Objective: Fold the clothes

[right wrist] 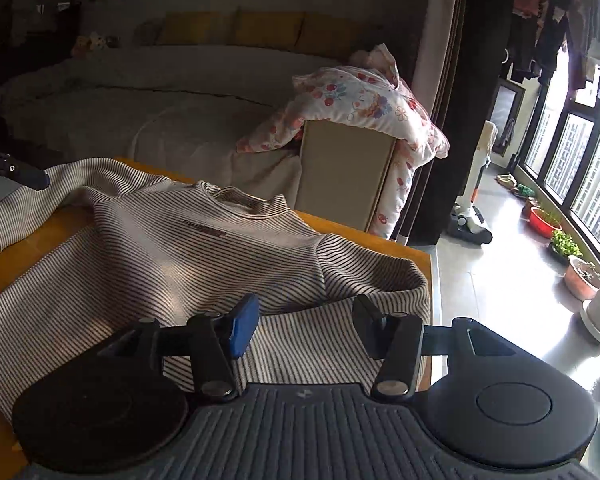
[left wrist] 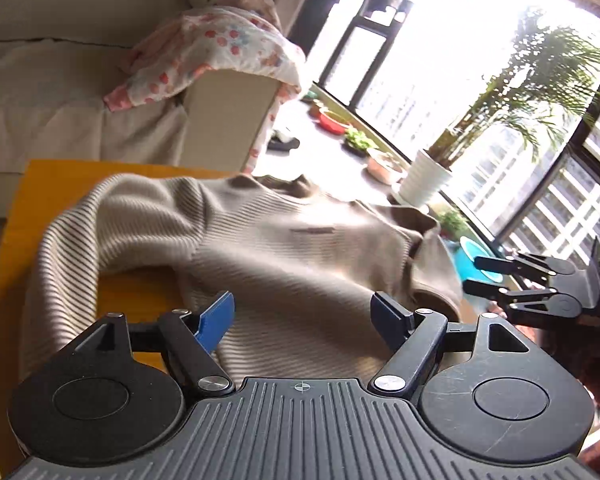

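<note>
A beige sofa [right wrist: 140, 92] stands behind the yellow table [left wrist: 52, 184], then a cardboard box [right wrist: 344, 168] draped with a floral quilt [right wrist: 360, 96], then potted plants [left wrist: 428, 176] along the sunlit window. The striped sweater [right wrist: 180, 248] lies spread face-up on the table, its sleeves folded inward. The left gripper [left wrist: 304, 312] hovers tilted down over the sweater's lower body, fingers parted, gripping nothing. The right gripper [right wrist: 306, 320] hangs over the right sleeve by the table edge, likewise released.
</note>
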Tool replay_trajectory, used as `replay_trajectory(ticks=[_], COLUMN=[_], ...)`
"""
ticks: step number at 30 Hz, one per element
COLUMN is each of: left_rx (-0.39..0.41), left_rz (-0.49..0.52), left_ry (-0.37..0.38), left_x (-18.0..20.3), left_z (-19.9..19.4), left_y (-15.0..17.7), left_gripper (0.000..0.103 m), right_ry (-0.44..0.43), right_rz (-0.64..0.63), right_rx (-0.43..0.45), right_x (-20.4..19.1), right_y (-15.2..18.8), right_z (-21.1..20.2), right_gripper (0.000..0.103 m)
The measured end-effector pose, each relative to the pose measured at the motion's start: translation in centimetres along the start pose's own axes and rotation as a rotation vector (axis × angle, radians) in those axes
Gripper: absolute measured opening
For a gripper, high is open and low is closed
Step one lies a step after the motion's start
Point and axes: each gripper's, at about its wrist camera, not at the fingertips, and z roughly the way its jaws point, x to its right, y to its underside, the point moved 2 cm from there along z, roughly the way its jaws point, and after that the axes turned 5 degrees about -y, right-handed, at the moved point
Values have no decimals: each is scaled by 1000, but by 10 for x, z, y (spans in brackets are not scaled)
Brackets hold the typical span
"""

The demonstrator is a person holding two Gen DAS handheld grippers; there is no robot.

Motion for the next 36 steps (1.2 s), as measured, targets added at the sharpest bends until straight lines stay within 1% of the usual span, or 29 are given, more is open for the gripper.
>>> replay_trajectory(ticks=[1,2,3,4,5,7,9,11,13,15,17,18,19,21,24,25,26,27,28,29,31,32,34,36], left_rx=[-26,-44,-59,-78,-106,-83,-100,-119,-137,-142,-145,-136,-122,-95,-47,-45,-48,-51,-54,-61,-75,-81,-93,-103], left_rz=[9,21,34,39,24,23,15,10,14,32,51,51,45,35,45,55,66,77,88,92,85,70,41,22], left_ry=[40,56,61,54,35,25,21,16,2,-38,-84,-85,-78,-63,25,48,67,85,104,107,108,114,125,138], left_x=[8,14,19,22,22,21,20,20,20,21,23,25,27,31,49,54,59,63,68,68,65,61,53,51], left_z=[10,19,26,33,39,32,20,6,-7,-15,-22,-23,-22,-21,-11,-6,-1,5,10,15,24,27,34,32], left_y=[10,19,27,35,44,56,65,74,83,86,89,88,87,84,79,78,77,76,76,75,76,77,80,82], left_gripper=[80,80,80,80,80,80,80,80,80,80,82,85,89,91,95,95,96,96,96,96,96,97,97,97], right_ry=[-24,-43,-61,-80,-88,-101,-131,-189,-209,-134,-52,33,125,191,200,195,200,206,239,294,411,473,525,499], right_rz=[4,20,39,75,104,158,163,164,97,33,-30,-87,-148,-173,-130,-117,-108,-100,-105,-104,-98,-52,62,158], right_rx=[-19,-39,-59,-85,-92,-101,-113,-134,-165,-103,-34,5,44,50,-5,-30,-54,-77,-75,-38,48,130,266,343], right_x=[-11,-19,-27,-31,-35,-44,-55,-65,-80,-84,-87,-87,-86,-74,-58,-52,-45,-38,-29,-18,5,24,52,72], right_y=[8,16,25,33,42,60,67,75,79,70,60,55,51,44,44,44,43,42,36,23,-3,-21,-49,-63], right_z=[3,6,10,15,14,12,2,-12,-26,-39,-53,-53,-52,-34,3,16,26,36,40,36,25,9,-22,-44], right_gripper=[52,52,52,52,51,53,53,53,53,48,48,52,58,61,59,41,26,7,6,6,4,4,4,4])
